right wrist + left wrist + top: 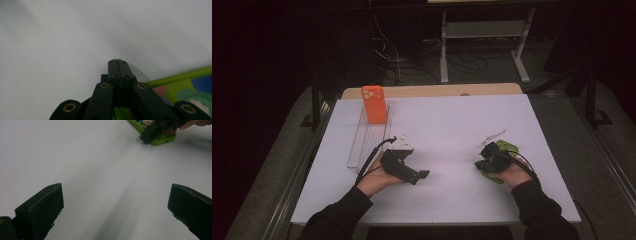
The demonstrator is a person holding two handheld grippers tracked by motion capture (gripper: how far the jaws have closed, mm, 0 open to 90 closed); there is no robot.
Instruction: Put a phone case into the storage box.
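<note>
Right gripper (486, 156) closed, empty, over green case (504, 150); left gripper (412, 175) open; orange phone (374, 104) in clear tray (362, 145).

This looks like a lab or recording room set up for handling trials, not a home. A white table top (447, 150) is brightly lit while everything around it sits in darkness. Behind the table, on the floor, loose cables (394, 57) lie tangled beside the white metal legs of a bench frame (444, 47). Black stand feet (312, 120) flank the table on either side. At the table's far left stands an orange phone case (374, 104) in a clear tray (362, 145). The dark surroundings are hard to read, possibly more equipment.
</note>
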